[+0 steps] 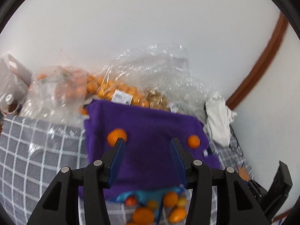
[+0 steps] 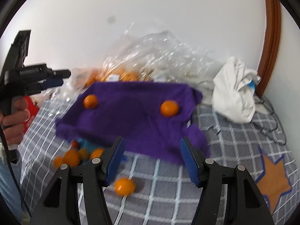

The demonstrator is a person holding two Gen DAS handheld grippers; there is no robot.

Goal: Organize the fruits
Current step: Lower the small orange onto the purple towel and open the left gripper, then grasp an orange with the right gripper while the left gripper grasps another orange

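A purple cloth (image 1: 148, 136) lies on the grey checked bedcover, also in the right wrist view (image 2: 135, 108). Two oranges rest on it: one at the left (image 1: 116, 136) (image 2: 90, 101), one at the right (image 1: 193, 141) (image 2: 169, 108). A pile of small fruits (image 1: 159, 208) lies by a blue bag at the cloth's near edge (image 2: 75, 155). One loose orange (image 2: 124, 186) lies on the bedcover by my right gripper. My left gripper (image 1: 147, 143) is open and empty above the cloth; it also shows at far left in the right wrist view (image 2: 56, 78). My right gripper (image 2: 151, 140) is open and empty.
Clear plastic bags of oranges (image 1: 112, 90) are heaped against the white wall behind the cloth. A crumpled white cloth (image 2: 234, 93) lies at the right. An orange star patch (image 2: 273, 180) marks the bedcover (image 2: 225, 150). A brown door frame (image 2: 271, 37) stands at the right.
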